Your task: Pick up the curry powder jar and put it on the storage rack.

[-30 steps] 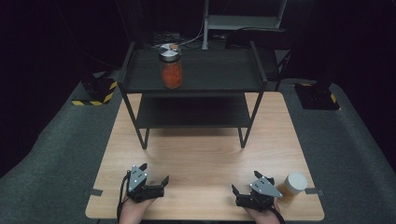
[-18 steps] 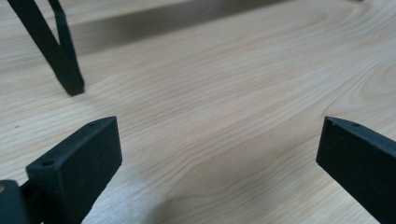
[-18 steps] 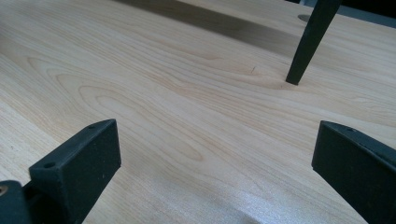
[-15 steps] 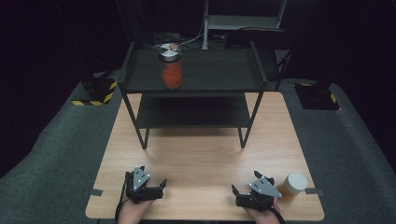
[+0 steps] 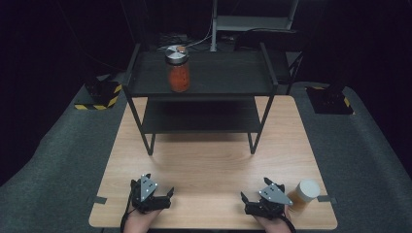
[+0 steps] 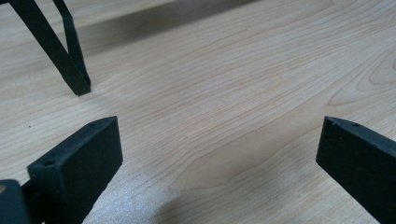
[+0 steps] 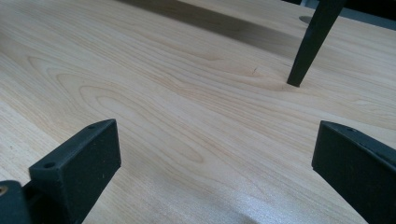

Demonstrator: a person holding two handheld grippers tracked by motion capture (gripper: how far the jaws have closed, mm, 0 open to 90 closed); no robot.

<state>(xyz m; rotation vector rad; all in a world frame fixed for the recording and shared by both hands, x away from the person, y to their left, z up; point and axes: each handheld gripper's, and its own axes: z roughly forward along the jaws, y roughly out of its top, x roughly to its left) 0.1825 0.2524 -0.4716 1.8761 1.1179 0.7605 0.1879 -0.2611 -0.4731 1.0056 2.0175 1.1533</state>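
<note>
Two hand-held grippers: the left hand-held gripper (image 5: 169,194) and the right hand-held gripper (image 5: 244,199) both rest low at the near edge of the desk (image 5: 209,160), well apart from each other, jaws pointing inward.
Jaw state: in each gripper view the two black jaws stand wide apart with nothing but bare wood between them; neither holds anything.
Nearest thing: a small cup (image 5: 305,193) with a white lid and tan body stands upright by the near right corner of the desk, just beside the right hand-held gripper, on its outer side.
Cup contents: hidden by the lid, so I cannot tell what is in it.
Jar: a glass jar (image 5: 177,69) with a metal lid stands upright on the top board of the black shelf (image 5: 218,85), toward its left end, near the far edge of the desk.
Jar contents: something orange-red fills most of it; what it is I cannot tell.
Lower board of the shelf: looks bare from here.
Step in hand: to my eye this is the starting pose, with no reach begun.
Next move: I judge the right hand-held gripper would have to swing outward and turn its jaws toward the cup, then close on its body below the lid, gently, since a light cup may tip or squash.
</note>
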